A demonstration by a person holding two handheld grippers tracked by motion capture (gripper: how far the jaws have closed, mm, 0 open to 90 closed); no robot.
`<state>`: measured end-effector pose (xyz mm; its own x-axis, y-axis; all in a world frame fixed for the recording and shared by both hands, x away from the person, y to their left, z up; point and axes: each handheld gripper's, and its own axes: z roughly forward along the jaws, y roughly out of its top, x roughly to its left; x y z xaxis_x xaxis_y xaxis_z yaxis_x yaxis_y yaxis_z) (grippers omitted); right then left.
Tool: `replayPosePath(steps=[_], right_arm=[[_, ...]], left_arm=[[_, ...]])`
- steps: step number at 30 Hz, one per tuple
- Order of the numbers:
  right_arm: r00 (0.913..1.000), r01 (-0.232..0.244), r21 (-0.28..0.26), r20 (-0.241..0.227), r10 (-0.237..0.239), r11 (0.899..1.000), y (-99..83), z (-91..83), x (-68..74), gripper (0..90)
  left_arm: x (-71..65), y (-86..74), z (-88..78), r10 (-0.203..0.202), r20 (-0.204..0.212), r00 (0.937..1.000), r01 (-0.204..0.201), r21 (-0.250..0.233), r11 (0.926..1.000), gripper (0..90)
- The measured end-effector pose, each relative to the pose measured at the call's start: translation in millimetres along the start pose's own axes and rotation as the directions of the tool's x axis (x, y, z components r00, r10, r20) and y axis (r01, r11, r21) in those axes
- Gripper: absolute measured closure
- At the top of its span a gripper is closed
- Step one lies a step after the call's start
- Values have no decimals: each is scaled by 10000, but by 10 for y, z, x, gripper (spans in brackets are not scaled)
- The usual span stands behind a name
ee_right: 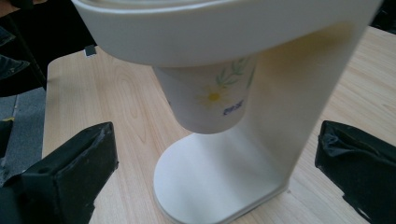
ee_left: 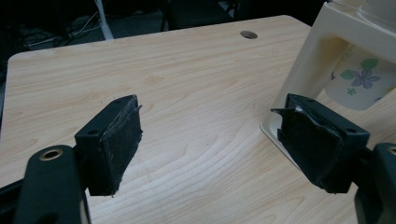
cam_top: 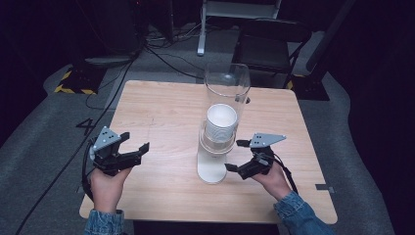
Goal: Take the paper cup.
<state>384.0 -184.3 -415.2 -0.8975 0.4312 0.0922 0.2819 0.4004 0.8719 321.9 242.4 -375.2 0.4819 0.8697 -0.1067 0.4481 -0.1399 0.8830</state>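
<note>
Nothing looks done yet: the cup dispenser (cam_top: 215, 147) is standing mid-table, its bottom cup (ee_right: 210, 100) probably still hanging unpulled; right gripper (cam_top: 243, 157) is waiting beside it, left gripper (cam_top: 131, 146) well apart, both wide and empty

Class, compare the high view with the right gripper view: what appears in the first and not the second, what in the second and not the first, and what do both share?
High view alone: the clear tube rising above the stack of cups, both hands, the left tongs and the chair behind the table.

Right gripper view alone: the daisy print on the lowest cup hanging beneath the dispenser's collar.

Shared: the wooden table, the dispenser's cream base and the right tongs, open either side of it.
</note>
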Motion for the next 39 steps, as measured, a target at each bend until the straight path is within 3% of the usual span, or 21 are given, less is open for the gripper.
replayPosePath(steps=[6,11,14,15,17,20,26,39], right_arm=[[9996,-180,-292,-227,173,9994,41,167,9,0],[9999,-127,-555,-61,124,9984,66,310,16,0],[9998,-92,-600,154,102,9982,70,343,15,34],[9992,-258,-828,271,281,9962,71,364,4,100],[9991,-351,-1105,195,375,9933,74,371,-1,139],[9995,-86,-1437,294,130,9896,91,379,11,186],[9977,519,-1570,520,-443,9862,105,408,76,296],[9967,619,-1568,625,-527,9857,62,402,84,317]], left_arm=[[-11,-5,16,-31,90,10000,31,67,10000,211],[-9,-10,17,-13,70,10000,13,71,10000,211],[-8,-14,24,-66,55,10000,65,74,10000,210],[-3,-16,27,-12,50,10000,11,98,10000,211],[-7,-22,33,-76,72,9999,75,105,9999,211],[-11,-25,35,-71,89,9999,70,141,9999,211],[2,-37,35,-106,101,9999,105,147,9998,211],[8,-40,23,-205,189,9996,203,91,9998,212]])
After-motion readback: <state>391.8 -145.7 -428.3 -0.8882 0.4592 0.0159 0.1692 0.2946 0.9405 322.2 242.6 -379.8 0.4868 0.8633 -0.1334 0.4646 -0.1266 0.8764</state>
